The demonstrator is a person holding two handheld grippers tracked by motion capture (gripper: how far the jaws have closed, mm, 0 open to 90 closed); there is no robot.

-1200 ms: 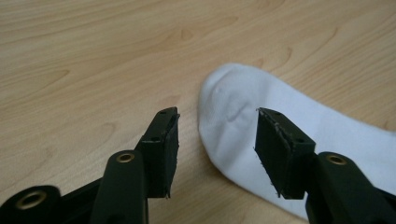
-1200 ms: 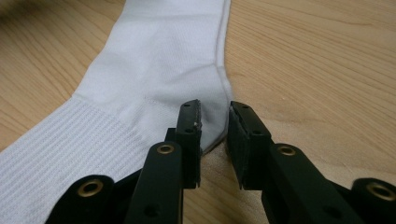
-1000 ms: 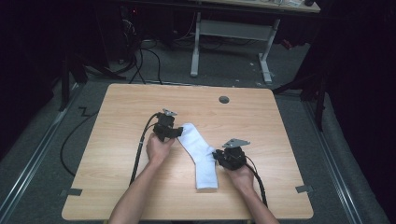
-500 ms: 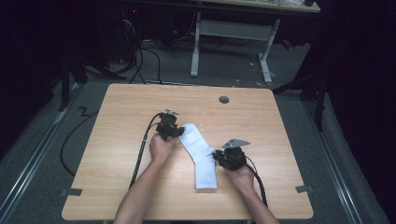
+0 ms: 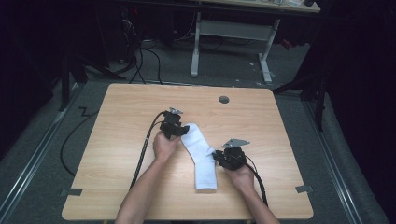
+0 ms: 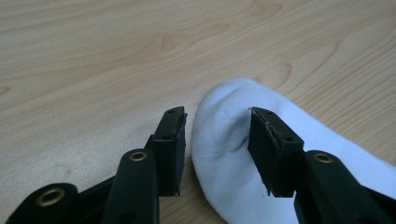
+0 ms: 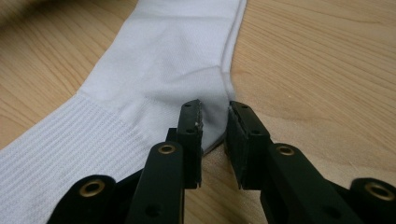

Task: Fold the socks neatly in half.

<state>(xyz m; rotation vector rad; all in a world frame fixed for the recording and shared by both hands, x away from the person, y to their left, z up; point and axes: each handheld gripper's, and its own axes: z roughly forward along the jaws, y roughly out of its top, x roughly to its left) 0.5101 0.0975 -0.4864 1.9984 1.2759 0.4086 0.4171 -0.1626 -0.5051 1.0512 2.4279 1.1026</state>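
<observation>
Jaws first: on my left gripper [image 6: 215, 149] they stand apart around the rounded toe end of the white sock [image 5: 200, 154], pressing nothing, and they have just been opening a little. On my right gripper [image 7: 214, 140] the 2 jaws are nipped onto the sock's edge near the heel, with cloth between the pads. The wooden counter [image 5: 121, 112] carries everything. The sock lies flat near the counter's middle, running from the left gripper at its far end down toward my side, ribbed cuff nearest me. My 2 hands sit either side of it, left hand [image 5: 163, 144] and right hand [image 5: 240, 172].
</observation>
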